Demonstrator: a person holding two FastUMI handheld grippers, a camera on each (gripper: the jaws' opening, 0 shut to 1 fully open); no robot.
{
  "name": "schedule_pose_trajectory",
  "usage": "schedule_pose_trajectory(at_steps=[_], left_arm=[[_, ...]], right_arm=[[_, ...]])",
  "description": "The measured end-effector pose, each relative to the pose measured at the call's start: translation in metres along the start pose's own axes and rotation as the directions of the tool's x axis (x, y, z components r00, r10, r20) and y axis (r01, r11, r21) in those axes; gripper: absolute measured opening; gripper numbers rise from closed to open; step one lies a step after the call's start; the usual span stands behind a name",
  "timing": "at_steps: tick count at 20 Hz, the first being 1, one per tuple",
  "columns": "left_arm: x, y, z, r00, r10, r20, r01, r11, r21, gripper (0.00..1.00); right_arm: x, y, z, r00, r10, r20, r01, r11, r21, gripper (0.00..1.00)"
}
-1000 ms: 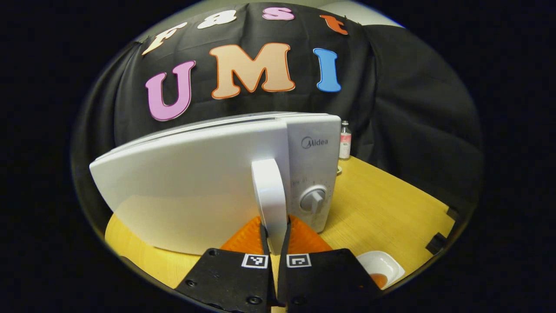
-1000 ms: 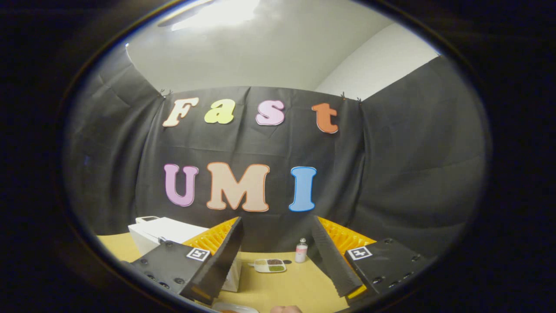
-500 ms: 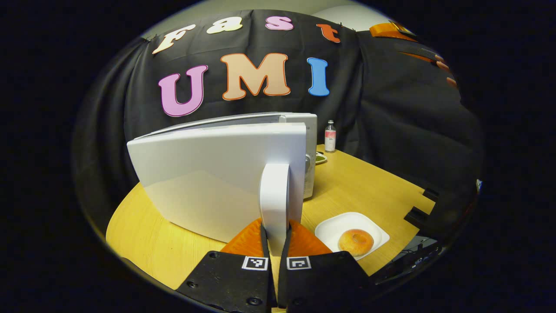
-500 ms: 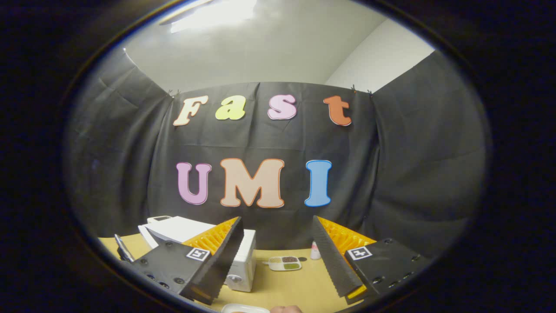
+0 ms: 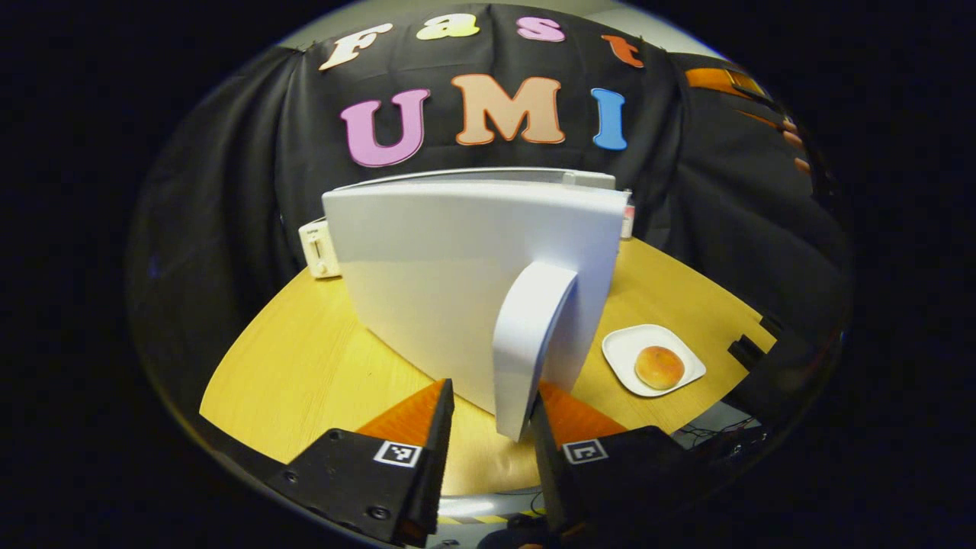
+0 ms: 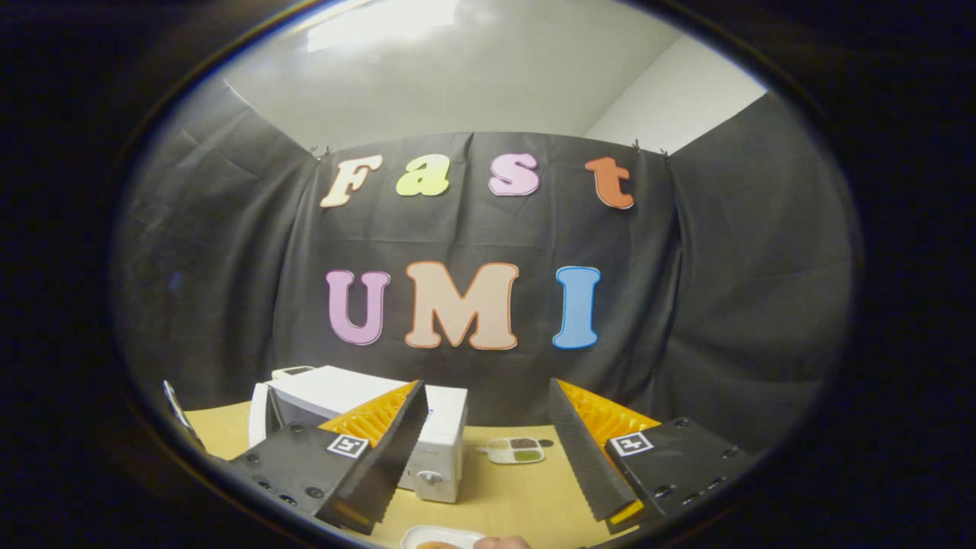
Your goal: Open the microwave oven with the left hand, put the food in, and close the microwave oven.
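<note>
Across the wooden, pale-grained surface point(image 5: 320, 358) stands the white microwave oven point(image 5: 473, 177), its smooth, glossy door point(image 5: 457, 282) swung wide open and facing the left gripper view almost flat-on. On the door's near edge, the curved white handle point(image 5: 526, 343) hangs between the fingers of the left gripper point(image 5: 488, 419); those fingers are parted, with a gap on each side, so nothing is clamped. Right of the door, well apart from the gripper, a square white plate point(image 5: 621, 354) with rounded corners lies on the surface, carrying a round golden-brown bun point(image 5: 659, 367). Behind the door's left edge, a small cream box with a knob point(image 5: 319, 248) sits by the black cloth. From the right gripper view, the oven point(image 6: 358, 396) shows boxy and matte, its dial low on the front panel, partly behind the right gripper point(image 6: 488, 450), whose ribbed fingers are spread wide and hold nothing. Beyond, a small divided tray point(image 6: 515, 451) with dark and green fillings rests on the surface.
</note>
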State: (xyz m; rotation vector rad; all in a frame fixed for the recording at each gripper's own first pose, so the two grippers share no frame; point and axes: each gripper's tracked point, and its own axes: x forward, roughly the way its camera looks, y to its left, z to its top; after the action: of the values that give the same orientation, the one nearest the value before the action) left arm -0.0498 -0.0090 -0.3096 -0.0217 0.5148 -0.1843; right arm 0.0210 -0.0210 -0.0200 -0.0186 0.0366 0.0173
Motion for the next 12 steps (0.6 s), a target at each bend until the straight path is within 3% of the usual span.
schedule_pose_trajectory(at_steps=[1, 3, 12], left_arm=[[-0.005, 0.007, -0.004, 1.000, 0.014, -0.005, -0.014, 1.000, -0.009, 0.60], [-0.017, 0.023, -0.008, 0.999, 0.043, -0.006, -0.043, 0.999, 0.000, 0.65], [-0.065, 0.126, -0.035, 0.989, 0.140, -0.045, -0.143, 0.987, -0.074, 0.65]], right_arm=[[-0.001, 0.003, -0.003, 1.000, 0.003, -0.006, -0.003, 1.000, 0.002, 0.98], [-0.003, 0.011, -0.007, 1.000, 0.009, -0.015, -0.009, 1.000, -0.002, 0.97], [-0.026, 0.046, -0.063, 0.993, 0.033, -0.114, -0.034, 0.999, -0.007, 0.99]])
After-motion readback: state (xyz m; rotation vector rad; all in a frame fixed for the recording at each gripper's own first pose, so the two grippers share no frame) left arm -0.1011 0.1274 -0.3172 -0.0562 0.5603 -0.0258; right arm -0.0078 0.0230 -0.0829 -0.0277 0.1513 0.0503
